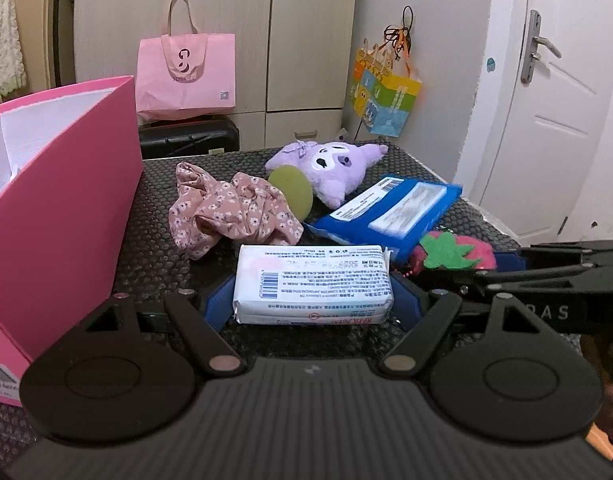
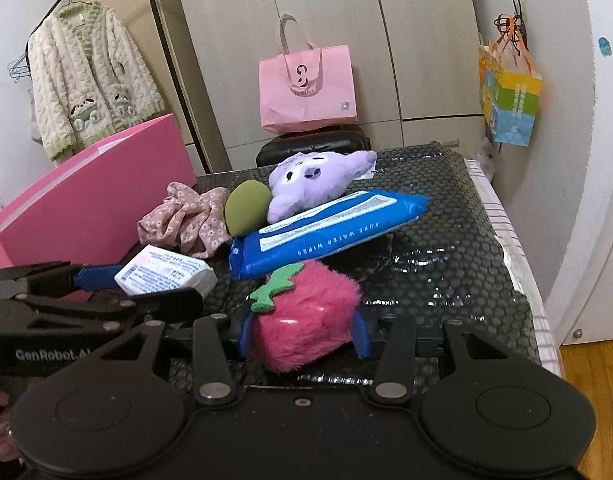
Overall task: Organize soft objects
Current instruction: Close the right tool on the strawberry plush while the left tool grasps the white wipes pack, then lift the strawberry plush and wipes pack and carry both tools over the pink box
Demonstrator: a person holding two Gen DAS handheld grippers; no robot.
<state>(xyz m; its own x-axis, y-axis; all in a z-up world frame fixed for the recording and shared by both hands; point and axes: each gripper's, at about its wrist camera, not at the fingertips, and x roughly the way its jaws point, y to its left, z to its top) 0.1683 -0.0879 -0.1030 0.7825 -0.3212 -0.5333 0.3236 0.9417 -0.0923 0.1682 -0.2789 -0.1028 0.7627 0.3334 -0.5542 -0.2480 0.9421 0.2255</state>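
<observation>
On dark mat (image 1: 154, 208), tissue pack (image 1: 312, 282) sits clamped within left gripper (image 1: 313, 300).

Even indoor light, glare on the table mat (image 2: 446, 280), fisheye-bent edges, slight blur

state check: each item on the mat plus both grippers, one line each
left gripper: shut on white tissue pack
right gripper: shut on pink strawberry plush
blue wipes pack: lying tilted, one end on the purple plush
floral cloth: crumpled, loose
green sponge: on edge against the purple plush
pink box: open top
</observation>
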